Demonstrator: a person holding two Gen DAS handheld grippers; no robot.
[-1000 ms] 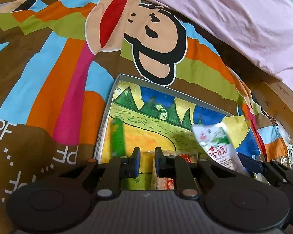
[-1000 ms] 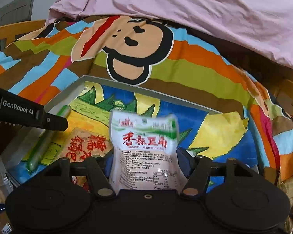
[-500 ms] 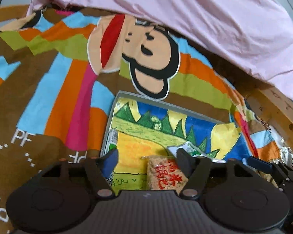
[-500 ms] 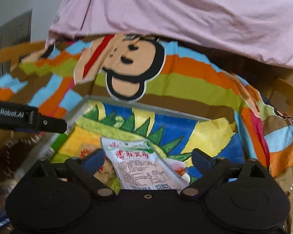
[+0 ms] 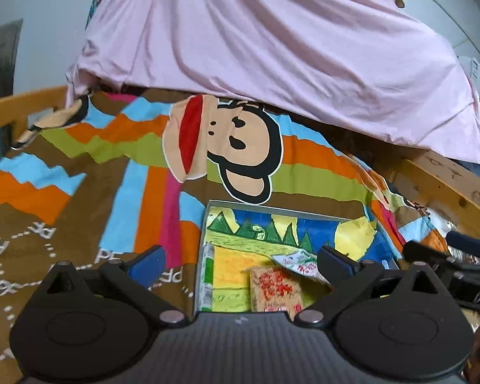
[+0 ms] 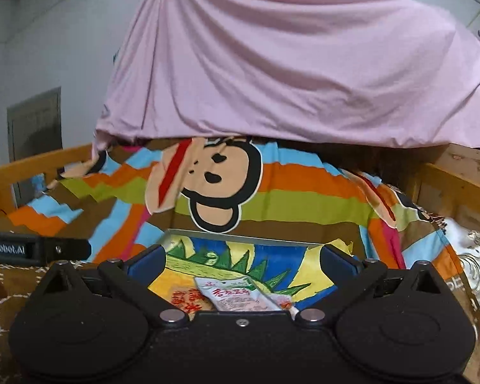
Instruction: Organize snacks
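Observation:
A shallow metal tray [image 5: 208, 211] lined with a bright painted picture lies on the monkey-print bedspread. In it lie a green stick snack [image 5: 207, 280] along the left wall, a tan rice-cracker pack with red characters [image 5: 273, 289], and a white-green snack pouch [image 5: 299, 260]. My left gripper [image 5: 240, 260] is open and empty above the tray's near left side. In the right wrist view my right gripper [image 6: 241, 264] is open and empty above the tray [image 6: 240, 239]; the pouch [image 6: 236, 296] lies flat beside the cracker pack [image 6: 184, 299].
A pink sheet [image 5: 272, 48] hangs over the far end of the bed. Wooden bed rails stand at the left [image 6: 32, 166] and right [image 5: 438, 185]. The right gripper's body [image 5: 464, 272] shows at the right of the left wrist view. The left gripper's body [image 6: 35, 249] shows in the right wrist view.
My left gripper opened and let go of the green stick. My right gripper opened and released the pouch into the tray. Both grippers pulled back and up.

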